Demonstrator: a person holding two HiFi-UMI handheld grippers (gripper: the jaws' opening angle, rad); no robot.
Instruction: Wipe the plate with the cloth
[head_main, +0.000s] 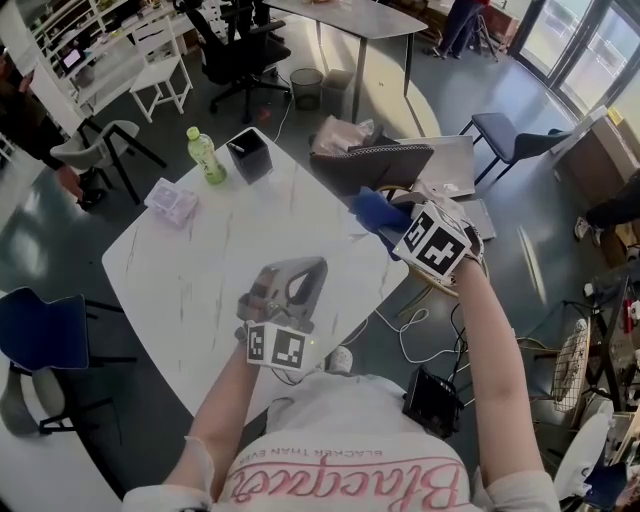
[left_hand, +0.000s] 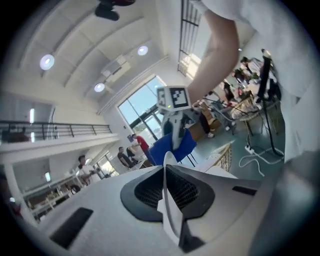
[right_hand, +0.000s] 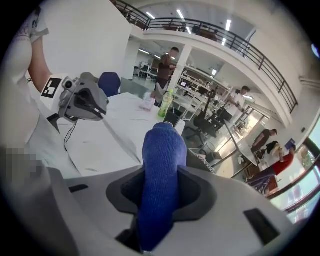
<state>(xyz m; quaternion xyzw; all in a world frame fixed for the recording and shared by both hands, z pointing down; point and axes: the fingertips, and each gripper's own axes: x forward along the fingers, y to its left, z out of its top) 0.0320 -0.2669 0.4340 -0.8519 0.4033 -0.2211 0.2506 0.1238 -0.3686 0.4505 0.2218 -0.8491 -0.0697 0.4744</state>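
L gripper (left_hand: 168, 192): jaws fully together, pinching a thin white edge. This reads as the rim of the plate (left_hand: 170, 212), seen edge-on. So the plate is up off the surface (head_main: 190, 270), held in front of the person's chest, approx. over the near edge. In the head view it's hard to pick out vs. the white top.

Further back on the surface, not in play: bottle (head_main: 206, 156), black cup (head_main: 249, 155), small packet (head_main: 172, 202).

R gripper (right_hand: 161, 197): jaws closed on the blue cloth (right_hand: 161, 150), a bunched wad sticking out past the tips. It's in the air off the surface's right edge, right of the plate and apart from it. No contact shows in any view.

Step, as I read it: both items are picked up and the cloth is being lined up w/ the plate. Wiping proper not begun.

Next move calls for:
- Bring the wad leftward onto the plate's face, not its rim.
- L side prob. has to turn the face toward the cloth first.
- The hold is only on a thin rim, so keep wiping pressure light and the L hold steady. Otherwise the plate could pivot or slip btwn the pads.
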